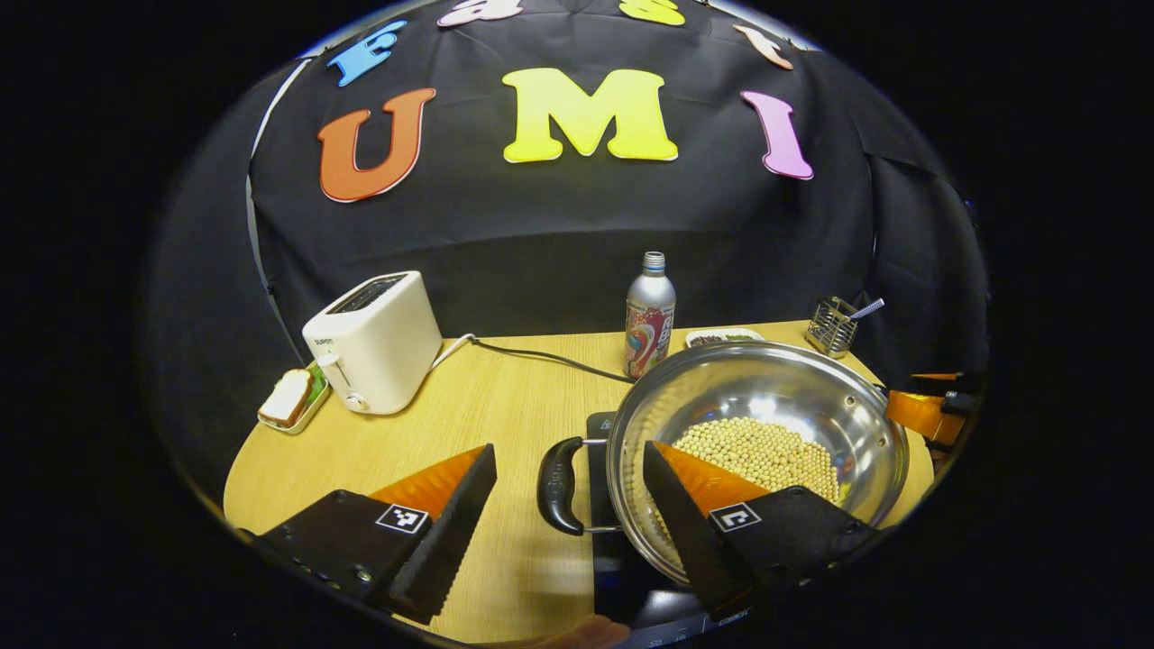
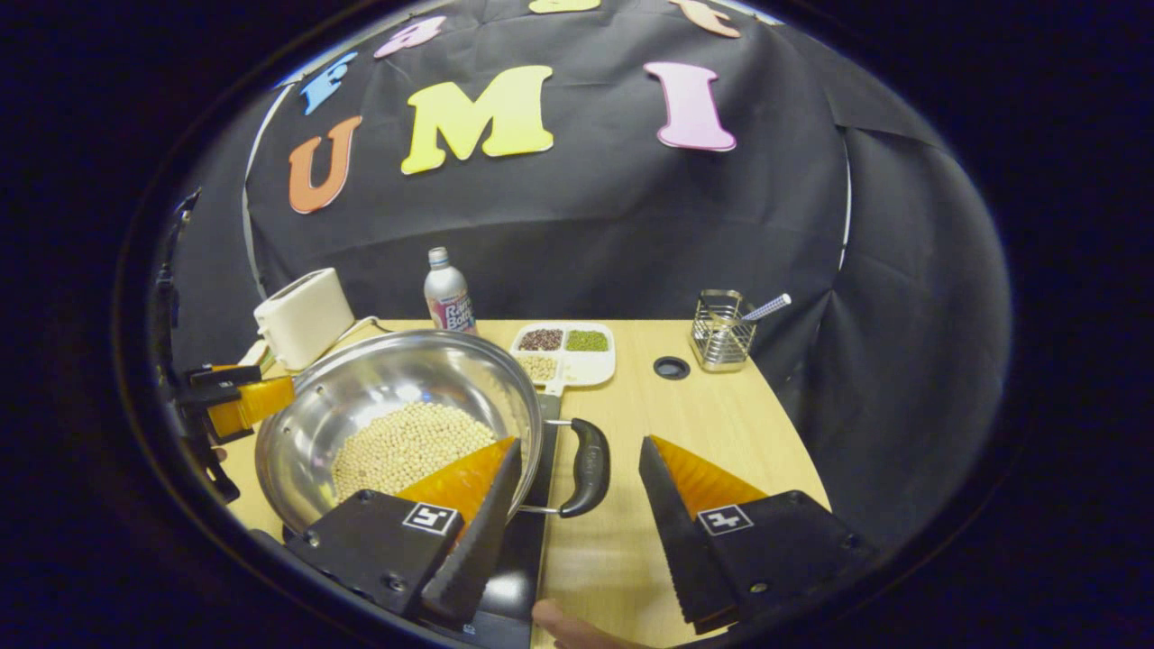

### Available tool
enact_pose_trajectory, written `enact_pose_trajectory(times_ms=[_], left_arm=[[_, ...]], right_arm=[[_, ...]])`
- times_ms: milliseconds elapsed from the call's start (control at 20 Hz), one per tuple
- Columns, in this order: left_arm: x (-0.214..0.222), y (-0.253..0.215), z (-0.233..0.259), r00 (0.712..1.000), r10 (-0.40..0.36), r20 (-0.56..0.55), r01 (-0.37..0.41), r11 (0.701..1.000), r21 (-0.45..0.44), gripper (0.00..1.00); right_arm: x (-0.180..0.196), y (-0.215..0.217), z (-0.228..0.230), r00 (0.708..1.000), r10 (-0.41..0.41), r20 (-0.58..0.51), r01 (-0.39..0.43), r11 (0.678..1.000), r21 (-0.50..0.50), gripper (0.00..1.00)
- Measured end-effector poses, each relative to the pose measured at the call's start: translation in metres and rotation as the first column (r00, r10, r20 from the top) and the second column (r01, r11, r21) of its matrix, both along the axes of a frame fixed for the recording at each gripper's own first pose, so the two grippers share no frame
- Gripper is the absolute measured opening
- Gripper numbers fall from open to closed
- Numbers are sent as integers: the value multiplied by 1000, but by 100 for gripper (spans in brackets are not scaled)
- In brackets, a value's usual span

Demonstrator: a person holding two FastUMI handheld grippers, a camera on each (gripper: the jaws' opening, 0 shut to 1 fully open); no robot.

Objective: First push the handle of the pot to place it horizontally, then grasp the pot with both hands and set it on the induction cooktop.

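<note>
Two grippers, both mine, stand wide open around the steel pot (image 1: 757, 451) of soybeans (image 1: 762, 451), holding nothing. The left gripper (image 1: 568, 523) frames the pot's left handle (image 1: 559, 485) at twelve o'clock, its long axis crossing my jaws. The right gripper (image 2: 577, 505) frames the right handle (image 2: 586, 469) likewise. The pot sits on the induction cooktop (image 1: 622, 568), apparently placed already. Open desk (image 1: 451, 433) lies at nine o'clock of the left gripper, and the sorting tray (image 2: 568, 356) stands beyond the right one.

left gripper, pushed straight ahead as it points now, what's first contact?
Likely the pot's black handle: it sits in the gap between the open left gripper fingers, just ahead. One finger already overlaps the pot rim and might touch first; depth is unclear.
</note>
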State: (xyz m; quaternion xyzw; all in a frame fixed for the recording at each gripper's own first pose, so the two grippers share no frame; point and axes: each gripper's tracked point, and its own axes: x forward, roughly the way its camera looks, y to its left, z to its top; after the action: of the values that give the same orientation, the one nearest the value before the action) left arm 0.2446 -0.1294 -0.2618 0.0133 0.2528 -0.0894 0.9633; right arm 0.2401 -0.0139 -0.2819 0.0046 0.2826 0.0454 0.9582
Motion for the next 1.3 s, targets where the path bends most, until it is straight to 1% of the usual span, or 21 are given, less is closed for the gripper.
enact_pose_trajectory(times_ms=[100,150,300,350,450,500,650,750,800,900,1050,1100,1150,1300], left_arm=[[-8,4,6,1000,12,24,-12,1000,-12,98],[-13,5,10,999,17,40,-16,1000,-25,98],[-35,13,27,995,49,85,-43,997,-70,97],[-46,14,33,995,56,88,-49,995,-88,98],[-63,17,52,990,48,130,-34,993,-110,98],[-72,22,61,988,56,145,-41,993,-109,97],[-98,31,85,977,72,201,-51,993,-109,97],[-113,36,96,969,96,228,-68,990,-126,97],[-121,31,104,967,91,239,-59,989,-137,97],[-138,31,108,963,87,256,-53,989,-139,96],[-165,43,125,953,111,283,-77,989,-128,96],[-172,42,133,949,111,294,-72,988,-140,96],[-180,39,144,945,97,312,-50,987,-153,96],[-205,46,178,919,100,380,-38,985,-169,96]], right_arm=[[-13,6,9,999,23,27,-25,998,57,82],[-19,5,13,999,23,41,-26,997,70,82],[-34,-5,22,995,1,103,-7,998,59,83],[-42,-4,27,993,5,117,-13,998,67,82],[-59,-3,38,989,13,146,-24,997,72,87],[-64,-6,45,986,6,167,-18,997,69,91],[-87,-5,73,970,-1,243,-15,998,64,92],[-110,3,89,957,21,288,-43,997,70,94],[-119,1,94,951,20,308,-44,997,70,98],[-138,-1,102,944,9,330,-32,997,64,98],[-169,-8,126,927,-26,375,4,998,59,97],[-180,-10,134,920,-34,390,15,999,51,97],[-191,-11,142,914,-34,403,18,999,42,97],[-225,-6,170,894,-33,446,15,999,44,98]])
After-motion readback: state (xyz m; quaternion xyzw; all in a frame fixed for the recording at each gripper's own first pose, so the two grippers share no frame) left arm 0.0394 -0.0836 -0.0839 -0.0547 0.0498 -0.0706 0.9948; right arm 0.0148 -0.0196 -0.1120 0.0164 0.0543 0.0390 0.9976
